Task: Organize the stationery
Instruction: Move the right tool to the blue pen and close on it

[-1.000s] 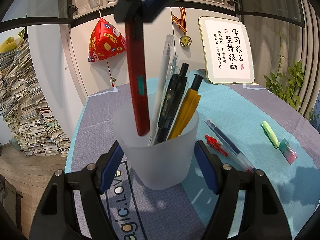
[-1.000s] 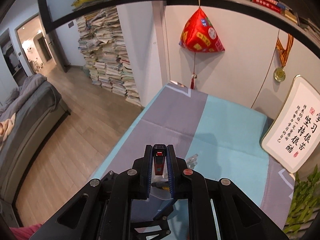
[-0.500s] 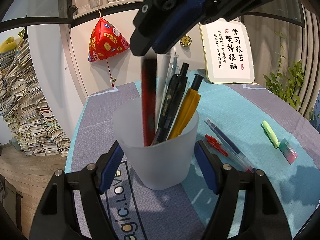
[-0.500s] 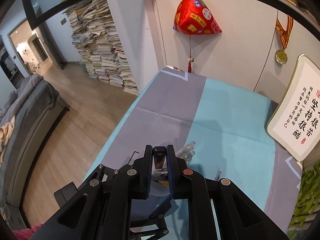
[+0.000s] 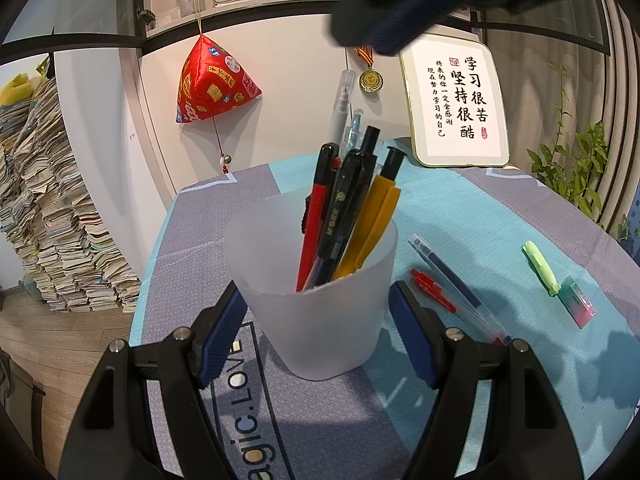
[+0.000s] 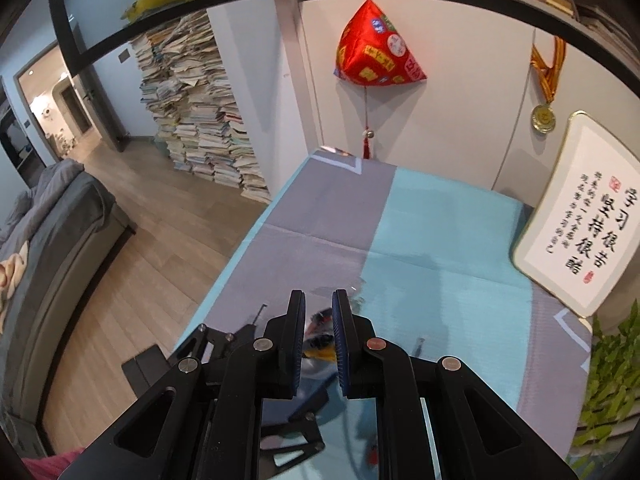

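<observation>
A frosted white cup [image 5: 316, 292] stands on the table between the pads of my left gripper [image 5: 318, 336], whose jaws bracket the cup's base and look closed on it. The cup holds several pens, among them a red pen [image 5: 314, 220], a black one [image 5: 344, 208] and a yellow one [image 5: 372, 228]. My right gripper [image 6: 319, 312] hovers above the cup, slightly open and empty; it shows blurred at the top of the left wrist view [image 5: 400, 12]. On the table to the right lie a red pen [image 5: 432, 290], a blue-capped pen [image 5: 460, 288], a green highlighter [image 5: 542, 266] and an eraser [image 5: 578, 306].
A framed calligraphy board [image 5: 456, 100] leans on the wall at the back right. A red hanging ornament [image 5: 212, 80] and a medal [image 5: 370, 78] hang on the wall. A plant [image 5: 576, 176] stands right. The table's left edge drops to the floor by stacked books [image 5: 48, 208].
My right gripper lowered the red pen into the cup, opened and let it go, then rose clear. The red pen now rests in the cup. The left gripper has not moved.
</observation>
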`<action>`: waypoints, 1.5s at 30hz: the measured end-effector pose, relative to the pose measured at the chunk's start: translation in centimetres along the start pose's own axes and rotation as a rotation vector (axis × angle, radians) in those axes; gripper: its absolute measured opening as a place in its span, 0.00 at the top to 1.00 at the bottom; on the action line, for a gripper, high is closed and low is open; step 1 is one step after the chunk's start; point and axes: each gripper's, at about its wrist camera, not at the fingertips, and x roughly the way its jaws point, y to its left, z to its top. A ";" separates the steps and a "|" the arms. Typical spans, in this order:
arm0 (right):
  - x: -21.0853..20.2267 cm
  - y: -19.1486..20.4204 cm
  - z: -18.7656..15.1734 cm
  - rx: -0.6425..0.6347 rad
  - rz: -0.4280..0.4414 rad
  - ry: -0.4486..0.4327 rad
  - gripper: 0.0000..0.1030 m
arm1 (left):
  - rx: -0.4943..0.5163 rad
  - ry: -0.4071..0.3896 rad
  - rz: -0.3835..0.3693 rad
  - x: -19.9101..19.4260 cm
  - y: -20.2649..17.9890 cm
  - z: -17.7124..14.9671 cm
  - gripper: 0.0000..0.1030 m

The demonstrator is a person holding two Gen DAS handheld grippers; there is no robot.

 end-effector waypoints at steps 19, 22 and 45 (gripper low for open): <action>8.6 -9.0 -7.3 0.275 -0.085 0.258 0.86 | 0.000 0.002 -0.001 0.0 0.0 0.0 0.30; 9.3 -9.0 -7.5 0.284 -0.082 0.270 0.86 | 0.000 0.003 0.000 0.0 0.1 -0.2 0.30; 8.0 -11.8 -10.8 0.251 -0.178 0.316 0.92 | 0.000 0.003 0.000 0.1 0.0 -0.1 0.30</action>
